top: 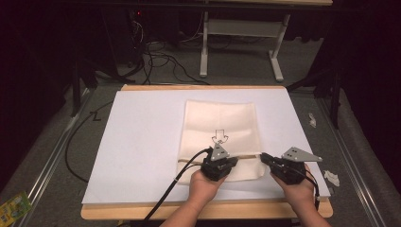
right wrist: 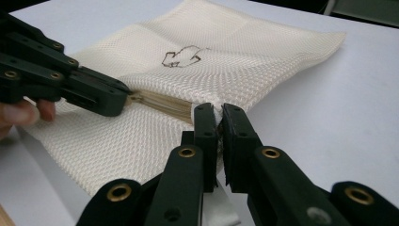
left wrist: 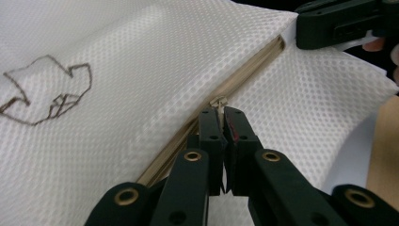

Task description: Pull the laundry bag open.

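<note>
A cream mesh bag (top: 220, 125) lies flat on a white sheet (top: 142, 137), with a small line drawing (top: 220, 137) on it. A tan zipper (left wrist: 244, 73) runs across the bag near its front end. My left gripper (left wrist: 221, 113) is shut on the metal zipper pull (left wrist: 219, 101), partway along the zipper. My right gripper (right wrist: 219, 113) is shut on the bag's mesh edge (right wrist: 217, 107) at the zipper's right end. In the high view the left gripper (top: 232, 161) and right gripper (top: 263, 157) sit close together, each in one of the person's hands.
The sheet covers a wooden table (top: 142, 212). Black cables (top: 161, 61) and a white desk frame (top: 236, 28) stand on the floor behind. A green packet (top: 12, 205) lies at lower left, and paper scraps (top: 332, 178) lie to the right.
</note>
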Available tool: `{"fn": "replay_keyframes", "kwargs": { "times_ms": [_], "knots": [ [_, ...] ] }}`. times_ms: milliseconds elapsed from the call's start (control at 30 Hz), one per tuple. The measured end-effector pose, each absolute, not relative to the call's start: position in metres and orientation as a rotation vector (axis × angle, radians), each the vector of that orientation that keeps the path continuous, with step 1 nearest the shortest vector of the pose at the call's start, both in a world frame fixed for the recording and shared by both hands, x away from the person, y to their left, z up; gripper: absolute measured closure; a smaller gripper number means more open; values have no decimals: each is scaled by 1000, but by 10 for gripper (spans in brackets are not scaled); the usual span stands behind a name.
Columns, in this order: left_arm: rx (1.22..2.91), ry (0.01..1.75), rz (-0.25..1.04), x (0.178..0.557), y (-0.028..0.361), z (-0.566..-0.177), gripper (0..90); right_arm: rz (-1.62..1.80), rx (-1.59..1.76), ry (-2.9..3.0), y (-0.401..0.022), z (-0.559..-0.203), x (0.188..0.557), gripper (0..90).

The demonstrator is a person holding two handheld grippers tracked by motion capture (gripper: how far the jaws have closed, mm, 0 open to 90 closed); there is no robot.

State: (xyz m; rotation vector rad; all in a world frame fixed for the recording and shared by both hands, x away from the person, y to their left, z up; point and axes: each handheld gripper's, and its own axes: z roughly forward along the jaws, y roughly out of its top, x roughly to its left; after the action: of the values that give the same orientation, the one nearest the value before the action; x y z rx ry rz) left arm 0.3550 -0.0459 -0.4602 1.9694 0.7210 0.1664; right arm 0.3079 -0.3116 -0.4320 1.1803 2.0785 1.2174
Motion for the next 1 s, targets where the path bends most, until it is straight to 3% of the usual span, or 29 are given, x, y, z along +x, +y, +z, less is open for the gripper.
{"fn": "replay_keyframes", "kwargs": {
  "times_ms": [333, 700, 1000],
  "knots": [
    [2001, 716, 196, 354, -32, -460, 876, 1184, 1162, 2109, -305, -435, 310, 864],
    [1985, 836, 227, 359, 18, -463, 876, 1186, 1231, 2061, -320, -435, 314, 864],
    [2074, 867, 292, 357, 68, -458, 876, 1167, 1235, 2064, -325, -437, 316, 863]
  ]
}}
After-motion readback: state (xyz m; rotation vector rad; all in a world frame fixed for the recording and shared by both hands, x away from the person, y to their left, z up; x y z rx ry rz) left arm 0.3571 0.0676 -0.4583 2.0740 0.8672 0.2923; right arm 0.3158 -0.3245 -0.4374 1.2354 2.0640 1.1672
